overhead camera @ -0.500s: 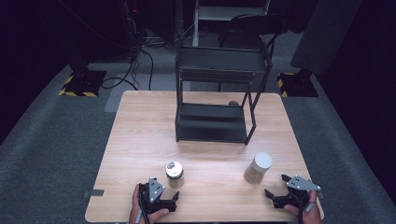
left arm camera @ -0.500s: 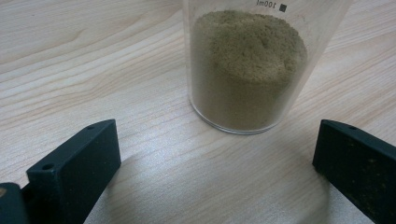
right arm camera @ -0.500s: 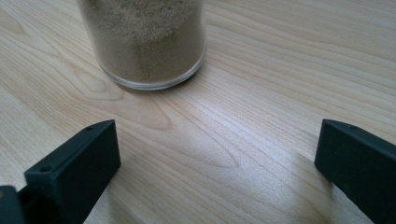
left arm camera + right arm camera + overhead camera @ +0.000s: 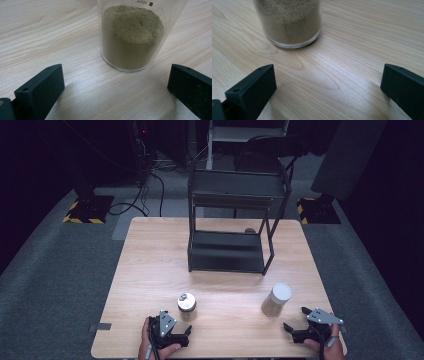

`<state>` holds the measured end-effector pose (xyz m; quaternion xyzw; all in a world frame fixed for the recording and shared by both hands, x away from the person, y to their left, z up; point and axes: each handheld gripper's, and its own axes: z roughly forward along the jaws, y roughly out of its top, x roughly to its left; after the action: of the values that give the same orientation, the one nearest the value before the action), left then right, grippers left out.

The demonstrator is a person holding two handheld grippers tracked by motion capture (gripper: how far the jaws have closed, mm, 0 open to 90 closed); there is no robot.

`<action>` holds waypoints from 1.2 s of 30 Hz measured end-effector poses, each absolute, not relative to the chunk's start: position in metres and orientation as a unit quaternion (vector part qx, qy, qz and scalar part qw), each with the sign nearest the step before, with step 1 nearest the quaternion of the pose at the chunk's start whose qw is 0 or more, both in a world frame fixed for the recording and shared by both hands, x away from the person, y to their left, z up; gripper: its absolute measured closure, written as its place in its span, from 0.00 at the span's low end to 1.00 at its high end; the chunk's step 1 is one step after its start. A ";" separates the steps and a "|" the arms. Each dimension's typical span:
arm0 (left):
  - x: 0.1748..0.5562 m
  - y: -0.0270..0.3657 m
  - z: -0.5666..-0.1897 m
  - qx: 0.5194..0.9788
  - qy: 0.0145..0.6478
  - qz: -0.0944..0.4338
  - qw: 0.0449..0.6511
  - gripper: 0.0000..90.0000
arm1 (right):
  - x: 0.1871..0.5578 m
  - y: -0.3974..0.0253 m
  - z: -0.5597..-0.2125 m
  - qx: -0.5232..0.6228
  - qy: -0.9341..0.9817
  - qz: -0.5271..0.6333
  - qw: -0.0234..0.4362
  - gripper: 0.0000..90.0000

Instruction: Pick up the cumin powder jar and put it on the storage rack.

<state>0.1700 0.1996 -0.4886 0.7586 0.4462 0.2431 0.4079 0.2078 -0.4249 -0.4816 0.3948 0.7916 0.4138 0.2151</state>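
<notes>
Your left tool (image 4: 186, 334) rests at the near edge of the worktop (image 4: 150, 270) with its jaws spread wide and nothing between them; the short jar with the metal lid (image 4: 186, 306) stands upright just beyond it, and in the left gripper view that jar (image 4: 131, 37) shows a fill of greenish-brown powder. Your right tool (image 4: 295, 320) is likewise released and empty, low over the wood near the right corner. The taller white-capped jar (image 4: 276, 299) stands just ahead of it, off to its left, apart from the jaws. Farther back, the black two-tier rack (image 4: 232, 220) stands on the worktop.
</notes>
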 end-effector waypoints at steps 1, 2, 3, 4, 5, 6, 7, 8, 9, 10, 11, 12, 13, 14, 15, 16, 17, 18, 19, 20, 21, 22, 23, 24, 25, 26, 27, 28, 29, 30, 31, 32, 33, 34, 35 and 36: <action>0.170 0.200 -0.489 0.759 0.446 0.243 0.408 0.00 | 0.208 -0.425 -0.482 0.395 0.792 0.414 0.215 0.00; 0.170 0.200 -0.489 0.759 0.446 0.243 0.408 0.01 | 0.208 -0.425 -0.482 0.395 0.792 0.414 0.215 0.00; 0.170 0.199 -0.488 0.758 0.447 0.243 0.408 0.00 | 0.208 -0.425 -0.482 0.395 0.792 0.414 0.215 0.00; 0.170 0.199 -0.488 0.757 0.449 0.244 0.407 0.00 | 0.208 -0.425 -0.482 0.395 0.792 0.414 0.215 0.00; 0.169 0.198 -0.488 0.756 0.451 0.245 0.407 0.00 | 0.208 -0.425 -0.482 0.395 0.792 0.414 0.215 0.00; 0.168 0.197 -0.488 0.754 0.455 0.248 0.405 0.00 | 0.208 -0.425 -0.482 0.395 0.792 0.414 0.215 0.00; 0.168 0.196 -0.488 0.752 0.457 0.251 0.403 0.00 | 0.208 -0.425 -0.482 0.395 0.792 0.414 0.215 0.00; 0.167 0.194 -0.488 0.751 0.459 0.255 0.401 0.00 | 0.208 -0.425 -0.482 0.395 0.792 0.414 0.215 0.00; 0.166 0.193 -0.487 0.751 0.459 0.257 0.399 0.00 | 0.208 -0.425 -0.481 0.395 0.792 0.414 0.215 0.00; 0.165 0.192 -0.487 0.750 0.460 0.260 0.397 0.00 | 0.208 -0.425 -0.481 0.394 0.792 0.414 0.215 0.00; 0.165 0.190 -0.487 0.748 0.464 0.261 0.396 0.00 | 0.208 -0.425 -0.481 0.394 0.792 0.414 0.215 0.00; 0.165 0.191 -0.485 0.739 0.474 0.253 0.406 0.02 | 0.208 -0.425 -0.481 0.394 0.792 0.414 0.214 0.00; 0.163 0.189 -0.485 0.734 0.477 0.253 0.411 0.01 | 0.208 -0.425 -0.481 0.394 0.792 0.414 0.214 0.00; 0.162 0.187 -0.484 0.734 0.472 0.258 0.415 0.01 | 0.208 -0.426 -0.481 0.393 0.792 0.414 0.214 0.00; 0.162 0.187 -0.484 0.734 0.472 0.258 0.415 0.01 | 0.208 -0.426 -0.481 0.393 0.792 0.414 0.214 0.00; 0.160 0.181 -0.480 0.733 0.465 0.270 0.417 0.01 | 0.208 -0.426 -0.481 0.394 0.792 0.414 0.214 0.00; 0.159 0.178 -0.478 0.731 0.467 0.270 0.418 0.01 | 0.208 -0.426 -0.481 0.394 0.792 0.414 0.214 0.00; 0.159 0.176 -0.477 0.729 0.467 0.270 0.422 0.01 | 0.208 -0.426 -0.481 0.394 0.792 0.414 0.214 0.00; 0.158 0.174 -0.477 0.723 0.471 0.271 0.427 0.01 | 0.208 -0.426 -0.481 0.394 0.792 0.414 0.214 0.00; 0.158 0.170 -0.475 0.719 0.475 0.275 0.426 0.02 | 0.208 -0.426 -0.481 0.394 0.792 0.414 0.215 0.00; 0.158 0.166 -0.475 0.714 0.480 0.279 0.426 0.02 | 0.208 -0.426 -0.481 0.394 0.792 0.414 0.215 0.00; 0.159 0.165 -0.475 0.708 0.485 0.277 0.432 0.03 | 0.208 -0.426 -0.481 0.394 0.792 0.414 0.215 0.00; 0.160 0.163 -0.474 0.705 0.489 0.275 0.434 0.03 | 0.208 -0.426 -0.481 0.394 0.792 0.414 0.215 0.00; 0.161 0.161 -0.474 0.701 0.492 0.276 0.437 0.04 | 0.208 -0.425 -0.481 0.394 0.792 0.414 0.215 0.00; 0.161 0.157 -0.475 0.696 0.494 0.281 0.438 0.04 | 0.208 -0.425 -0.481 0.394 0.792 0.414 0.215 0.00; 0.161 0.154 -0.475 0.693 0.495 0.285 0.439 0.05 | 0.207 -0.425 -0.481 0.394 0.792 0.414 0.215 0.00; 0.161 0.154 -0.475 0.693 0.495 0.285 0.439 0.05 | 0.207 -0.425 -0.481 0.394 0.792 0.414 0.215 0.00; 0.162 0.148 -0.475 0.691 0.495 0.291 0.439 0.05 | 0.207 -0.425 -0.481 0.395 0.792 0.414 0.215 0.00; 0.163 0.145 -0.475 0.690 0.495 0.294 0.439 0.06 | 0.207 -0.425 -0.481 0.395 0.792 0.413 0.215 0.00; 0.164 0.143 -0.475 0.688 0.496 0.297 0.439 0.06 | 0.207 -0.425 -0.481 0.395 0.792 0.413 0.215 0.00; 0.164 0.140 -0.475 0.685 0.498 0.302 0.439 0.06 | 0.207 -0.425 -0.481 0.395 0.792 0.414 0.215 0.00; 0.165 0.137 -0.475 0.684 0.500 0.307 0.434 0.06 | 0.207 -0.425 -0.481 0.395 0.792 0.414 0.215 0.00; 0.166 0.135 -0.474 0.682 0.504 0.311 0.429 0.07 | 0.207 -0.425 -0.481 0.395 0.791 0.414 0.215 0.00; 0.168 0.133 -0.474 0.680 0.508 0.312 0.427 0.07 | 0.207 -0.425 -0.481 0.395 0.791 0.414 0.215 0.00; 0.170 0.134 -0.474 0.678 0.511 0.308 0.429 0.07 | 0.207 -0.425 -0.482 0.395 0.791 0.414 0.215 0.00; 0.172 0.134 -0.473 0.680 0.510 0.305 0.428 0.07 | 0.207 -0.425 -0.481 0.395 0.791 0.414 0.216 0.00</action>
<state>0.1719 0.1341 -0.4733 0.6805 0.5104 0.3049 0.4283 0.2070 -0.4253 -0.4815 0.3949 0.7914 0.4137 0.2156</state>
